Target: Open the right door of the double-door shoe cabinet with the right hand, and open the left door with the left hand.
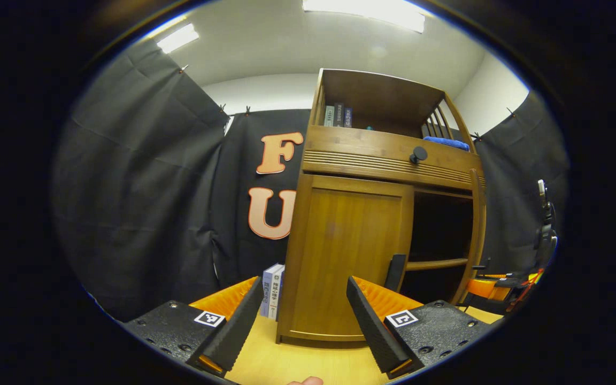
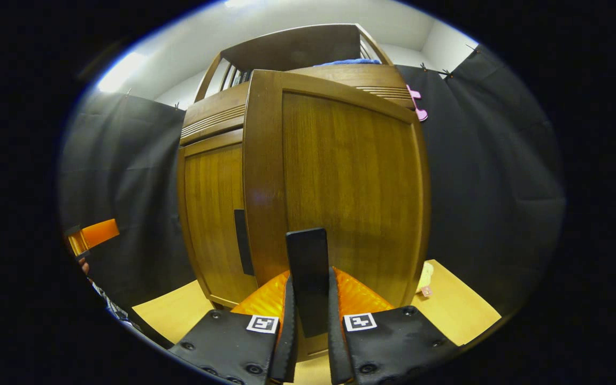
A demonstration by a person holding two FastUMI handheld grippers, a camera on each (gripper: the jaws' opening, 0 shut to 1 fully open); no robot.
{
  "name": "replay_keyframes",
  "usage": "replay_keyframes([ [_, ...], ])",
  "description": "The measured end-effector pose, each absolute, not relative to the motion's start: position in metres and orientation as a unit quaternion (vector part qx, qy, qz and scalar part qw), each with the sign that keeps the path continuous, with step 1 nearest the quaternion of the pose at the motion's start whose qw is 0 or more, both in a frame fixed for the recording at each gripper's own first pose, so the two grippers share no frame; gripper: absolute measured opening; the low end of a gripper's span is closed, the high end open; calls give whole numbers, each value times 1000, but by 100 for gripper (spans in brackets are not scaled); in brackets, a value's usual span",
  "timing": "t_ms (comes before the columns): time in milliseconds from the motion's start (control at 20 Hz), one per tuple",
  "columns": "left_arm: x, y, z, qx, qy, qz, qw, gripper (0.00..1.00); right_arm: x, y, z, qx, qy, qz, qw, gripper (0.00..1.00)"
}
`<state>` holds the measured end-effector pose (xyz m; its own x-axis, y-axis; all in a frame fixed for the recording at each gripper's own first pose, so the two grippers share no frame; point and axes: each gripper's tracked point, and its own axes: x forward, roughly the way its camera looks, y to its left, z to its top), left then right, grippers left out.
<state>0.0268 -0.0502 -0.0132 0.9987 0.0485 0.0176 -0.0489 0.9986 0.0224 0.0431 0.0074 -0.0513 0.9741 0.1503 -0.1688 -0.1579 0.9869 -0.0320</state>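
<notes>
Centrally in the right gripper view, the right gripper [image 2: 309, 299] is clamping the right door's handle [image 2: 308, 267]; the left gripper [image 1: 297, 313] is gaping open before the closed left door [image 1: 351, 256] at lower centre.

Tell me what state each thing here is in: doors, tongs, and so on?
Right door: swung open.
Right door's handle: clamped between the right tongs.
Left door: closed.
Left door's handle: untouched.
Left tongs: open, short of the cabinet.
Shelf inside: exposed.
</notes>
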Motion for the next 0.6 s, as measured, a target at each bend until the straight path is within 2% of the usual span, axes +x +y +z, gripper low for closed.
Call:
replay_keyframes([
  [50, 29, -57, -14, 11, -9, 18, 1000, 92, 34, 2, -51, -23, 82, 74, 994, 31],
  [200, 32, -77, -15, 9, -12, -2, 1000, 92, 12, -18, -44, -21, 80, 63, 995, 31],
  [250, 33, -82, -14, 9, -14, -7, 1000, 95, 6, -25, -42, -20, 81, 60, 995, 36],
  [300, 32, -89, -16, 8, -16, -13, 1000, 95, 1, -33, -39, -19, 81, 56, 995, 31],
  [400, 33, -98, -15, 6, -19, -20, 1000, 95, -4, -46, -40, -19, 83, 47, 995, 30],
  [450, 33, -101, -15, 5, -20, -23, 1000, 92, -7, -53, -43, -19, 85, 41, 995, 30],
  [500, 34, -105, -15, 5, -20, -25, 999, 95, -9, -59, -45, -20, 90, 32, 995, 30],
  [600, 33, -111, -17, 3, -20, -28, 999, 95, -14, -70, -49, -23, 96, 16, 995, 30],
])
